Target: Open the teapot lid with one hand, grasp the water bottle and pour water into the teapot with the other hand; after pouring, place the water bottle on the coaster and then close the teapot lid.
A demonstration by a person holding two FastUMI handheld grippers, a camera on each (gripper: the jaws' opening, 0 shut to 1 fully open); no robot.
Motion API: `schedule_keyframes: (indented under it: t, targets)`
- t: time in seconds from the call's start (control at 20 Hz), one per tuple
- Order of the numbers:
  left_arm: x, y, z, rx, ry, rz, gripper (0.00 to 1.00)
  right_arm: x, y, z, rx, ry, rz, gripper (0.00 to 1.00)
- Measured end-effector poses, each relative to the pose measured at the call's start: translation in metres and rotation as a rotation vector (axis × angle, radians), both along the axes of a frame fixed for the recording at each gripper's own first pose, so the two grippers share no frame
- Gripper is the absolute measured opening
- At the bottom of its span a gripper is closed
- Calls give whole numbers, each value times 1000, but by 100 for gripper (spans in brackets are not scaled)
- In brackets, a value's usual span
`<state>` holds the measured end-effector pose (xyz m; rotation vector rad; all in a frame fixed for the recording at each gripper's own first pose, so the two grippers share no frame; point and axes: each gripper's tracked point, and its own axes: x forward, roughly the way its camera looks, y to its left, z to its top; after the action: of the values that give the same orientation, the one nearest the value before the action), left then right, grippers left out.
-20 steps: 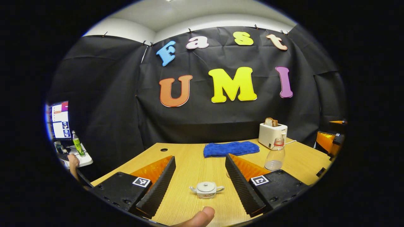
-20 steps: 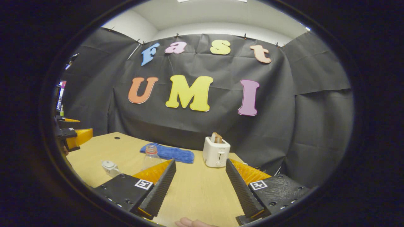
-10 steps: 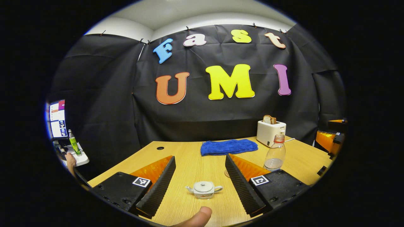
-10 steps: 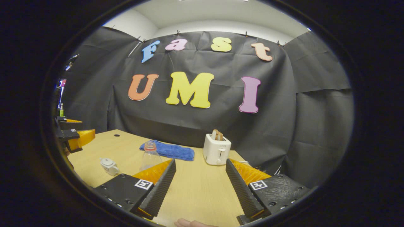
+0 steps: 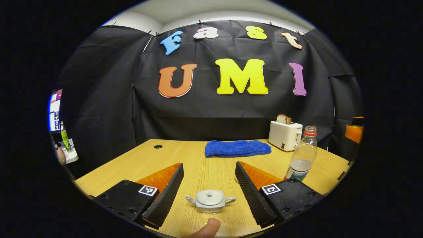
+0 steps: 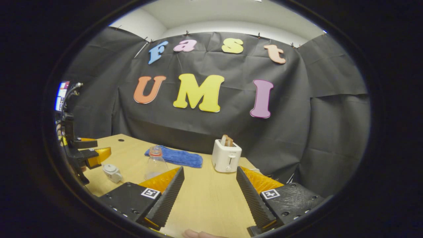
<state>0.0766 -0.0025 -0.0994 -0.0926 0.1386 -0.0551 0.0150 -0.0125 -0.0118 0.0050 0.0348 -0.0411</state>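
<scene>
A small white teapot (image 5: 210, 200) with its lid (image 5: 210, 196) on stands on the wooden table (image 5: 198, 158). It shows low between the fingers of my left gripper (image 5: 209, 164), which is open and touches nothing. A clear water bottle (image 5: 302, 155) with a red neck ring and a little water stands to the right. A sliver of coaster (image 5: 235, 179) peeks from behind the right finger. My right gripper (image 6: 210, 169) is open over bare table, with the bottle (image 6: 155, 163) and teapot (image 6: 111, 172) to its left. The left gripper (image 6: 94, 153) hovers beside the teapot.
A blue towel (image 5: 237, 148) lies at the back of the table, and a white toaster (image 5: 285, 135) with bread stands to its right. The table has a cable hole (image 5: 158, 146) at the far left. A side desk with a screen (image 5: 54, 110) stands off to the left.
My left gripper has moved forward and lower toward the teapot, so teapot and bottle look nearer. In the right gripper view it has come in beside the teapot. The right gripper barely moved.
</scene>
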Motion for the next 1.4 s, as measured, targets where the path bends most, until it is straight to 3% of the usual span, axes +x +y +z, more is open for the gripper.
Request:
schedule_keyframes:
  t: [0.25, 0.45, 0.55, 0.6, 1.25, 1.3, 1.4]
  targets:
    - [6, -6, -35, -9, 33, -13, 97, 7, -7, -3, 22, 18, -15, 95]
    - [12, -2, -47, -6, 36, -1, 90, 11, -8, -6, 22, 32, -17, 95]
    - [15, -5, -53, -40, 54, -25, 82, 12, -8, -10, 22, 38, -12, 98]
    - [17, -8, -59, -43, 69, -34, 73, 12, -7, -10, 22, 41, -9, 95]
    - [21, -7, -59, 74, 38, -15, 19, 15, 4, -22, -8, 62, 11, 95]
    - [20, -8, -59, 84, 44, -13, 10, 16, 5, -23, -11, 65, 15, 98]
    - [20, -7, -58, 94, 42, -15, 5, 16, 11, -25, -14, 70, 27, 98]
